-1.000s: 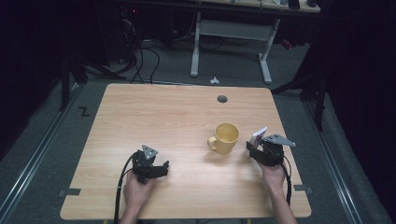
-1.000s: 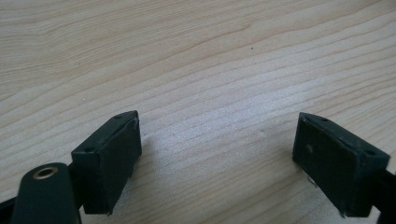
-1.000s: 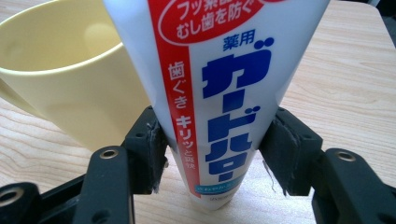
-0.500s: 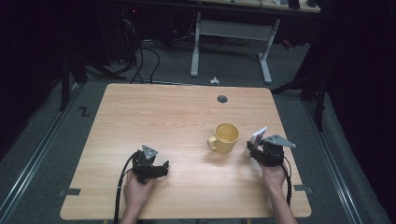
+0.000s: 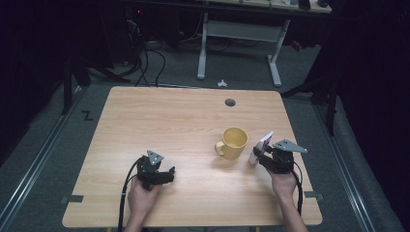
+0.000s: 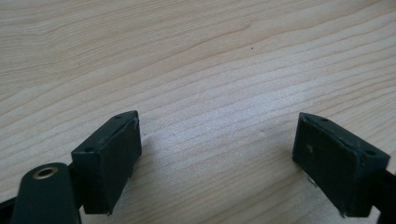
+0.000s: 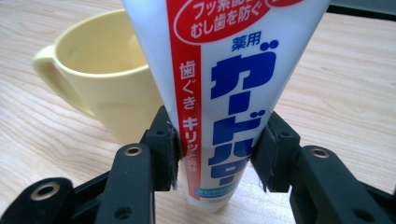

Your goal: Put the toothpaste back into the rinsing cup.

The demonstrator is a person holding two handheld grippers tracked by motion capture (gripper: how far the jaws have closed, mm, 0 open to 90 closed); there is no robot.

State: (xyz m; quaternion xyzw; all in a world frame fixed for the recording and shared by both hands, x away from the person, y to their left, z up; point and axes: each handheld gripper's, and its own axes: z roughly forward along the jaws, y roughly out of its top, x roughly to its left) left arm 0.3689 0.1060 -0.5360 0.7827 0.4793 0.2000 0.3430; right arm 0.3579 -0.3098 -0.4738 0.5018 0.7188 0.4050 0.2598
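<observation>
White toothpaste tube (image 7: 224, 93) upright, long axis vertical, pinched in right claw (image 7: 217, 154), left claw (image 6: 224, 163) agape.

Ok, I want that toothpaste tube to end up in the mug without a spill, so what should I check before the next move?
1. Right gripper clamped on the toothpaste tube, jaws having just closed: ok.
2. Tube pinched at both edges: ok.
3. Yellow mug upright, mouth open: ok.
4. Mug empty: cannot tell, its bottom is hidden.
5. Left gripper open over bare table, away from the mug: ok.
6. Tube cap closed: cannot tell.
</observation>
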